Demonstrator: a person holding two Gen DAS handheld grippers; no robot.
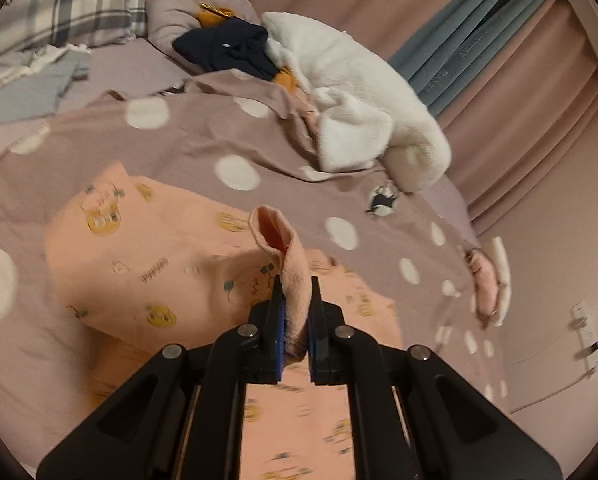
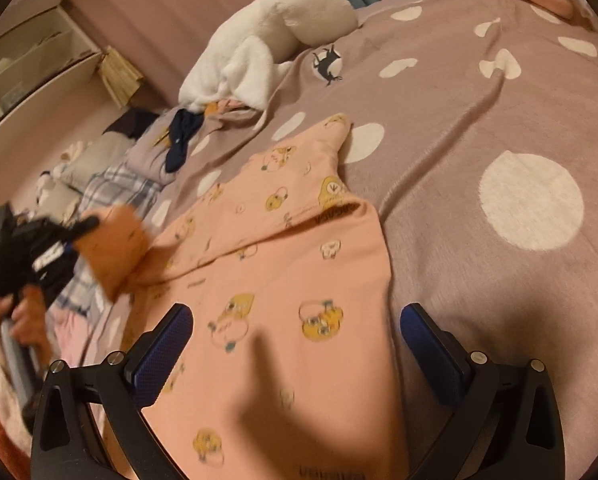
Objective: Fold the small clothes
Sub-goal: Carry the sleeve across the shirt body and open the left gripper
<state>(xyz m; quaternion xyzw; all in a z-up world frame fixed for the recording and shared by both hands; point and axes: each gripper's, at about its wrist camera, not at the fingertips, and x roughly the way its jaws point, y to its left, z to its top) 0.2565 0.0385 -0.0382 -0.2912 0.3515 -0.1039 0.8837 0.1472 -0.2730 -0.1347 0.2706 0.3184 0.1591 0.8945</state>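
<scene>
Left fingers point(image 1: 295, 312) pinch peach garment point(image 1: 147, 264), right fingers point(image 2: 295, 344) spread, over dotted bedspread point(image 2: 479, 128).

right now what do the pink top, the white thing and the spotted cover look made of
Pink top: soft matte knit, likely cotton; the cuff in the left gripper shows a fuzzy inside.
White thing: plush fleece, by its thick fluffy nap.
Spotted cover: brushed, slightly fuzzy woven fabric, matte.

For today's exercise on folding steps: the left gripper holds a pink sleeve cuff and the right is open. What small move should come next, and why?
Probably carry the cuff across onto the pink shirt and release. The left gripper is shut on it, lifted, while the open right gripper hovers above the flat shirt.
</scene>
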